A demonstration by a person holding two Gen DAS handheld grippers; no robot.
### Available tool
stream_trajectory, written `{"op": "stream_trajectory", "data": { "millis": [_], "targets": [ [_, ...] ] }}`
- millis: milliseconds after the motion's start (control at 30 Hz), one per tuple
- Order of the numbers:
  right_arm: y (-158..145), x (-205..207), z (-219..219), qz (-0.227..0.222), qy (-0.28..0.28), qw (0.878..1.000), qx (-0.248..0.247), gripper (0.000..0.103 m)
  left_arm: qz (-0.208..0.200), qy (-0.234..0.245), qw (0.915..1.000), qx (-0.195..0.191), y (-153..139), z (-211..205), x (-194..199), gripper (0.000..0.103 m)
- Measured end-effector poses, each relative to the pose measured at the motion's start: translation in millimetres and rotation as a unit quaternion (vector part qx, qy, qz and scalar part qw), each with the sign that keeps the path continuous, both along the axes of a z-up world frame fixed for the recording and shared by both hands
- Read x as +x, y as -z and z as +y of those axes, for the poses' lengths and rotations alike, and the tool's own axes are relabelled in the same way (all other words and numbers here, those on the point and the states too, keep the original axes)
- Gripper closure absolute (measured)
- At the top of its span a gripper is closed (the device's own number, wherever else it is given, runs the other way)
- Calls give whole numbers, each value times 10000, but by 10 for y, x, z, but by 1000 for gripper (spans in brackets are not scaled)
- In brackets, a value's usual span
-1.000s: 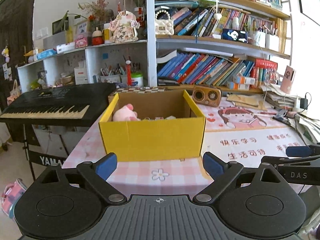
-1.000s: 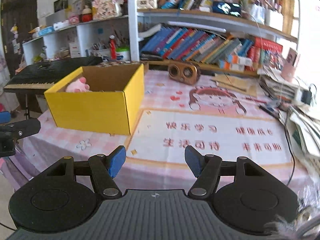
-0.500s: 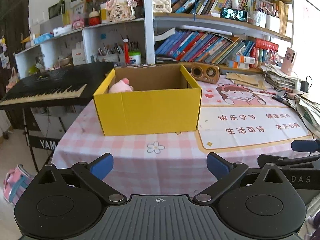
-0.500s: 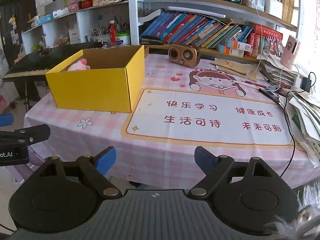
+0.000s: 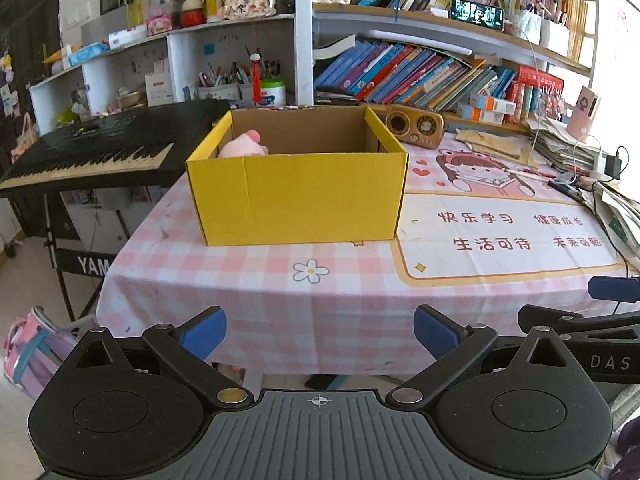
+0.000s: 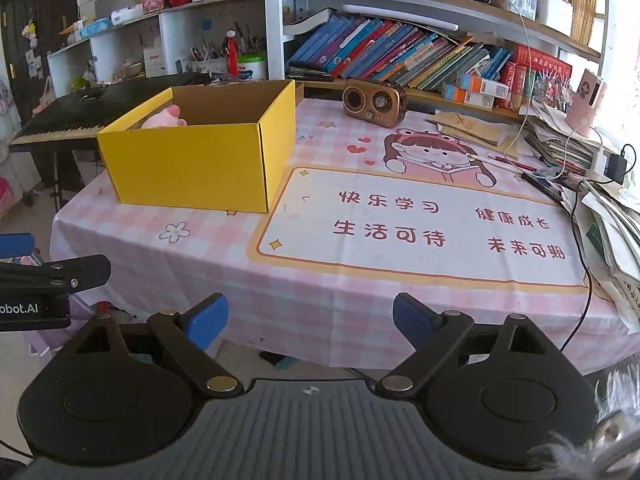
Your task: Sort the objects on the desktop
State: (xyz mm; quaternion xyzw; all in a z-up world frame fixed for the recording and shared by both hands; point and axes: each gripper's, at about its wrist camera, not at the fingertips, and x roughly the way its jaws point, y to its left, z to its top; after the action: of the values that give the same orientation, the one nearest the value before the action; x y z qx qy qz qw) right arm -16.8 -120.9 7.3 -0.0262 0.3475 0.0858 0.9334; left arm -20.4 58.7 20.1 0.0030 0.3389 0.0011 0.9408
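Blue-padded grippers [image 5: 320, 326] [image 6: 310, 316] tilted tableward

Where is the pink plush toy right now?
In both views the pink plush toy sits inside the yellow box, tucked in its back left corner, near the black keyboard.

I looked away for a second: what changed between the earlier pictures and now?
Both grippers drew back from the table; the yellow cardboard box looks farther away. The right gripper is opening, nothing between its fingers. The left gripper stays open and empty. Box and pink plush toy inside are unmoved.
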Motion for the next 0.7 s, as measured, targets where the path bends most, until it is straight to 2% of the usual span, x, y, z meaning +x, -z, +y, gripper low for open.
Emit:
{"op": "stream_trajectory", "data": {
  "millis": [700],
  "targets": [
    [14,-2,-80,48,55,10000,57,12,59,73,10000,-12,-11,-77,17,0]
  ]
}}
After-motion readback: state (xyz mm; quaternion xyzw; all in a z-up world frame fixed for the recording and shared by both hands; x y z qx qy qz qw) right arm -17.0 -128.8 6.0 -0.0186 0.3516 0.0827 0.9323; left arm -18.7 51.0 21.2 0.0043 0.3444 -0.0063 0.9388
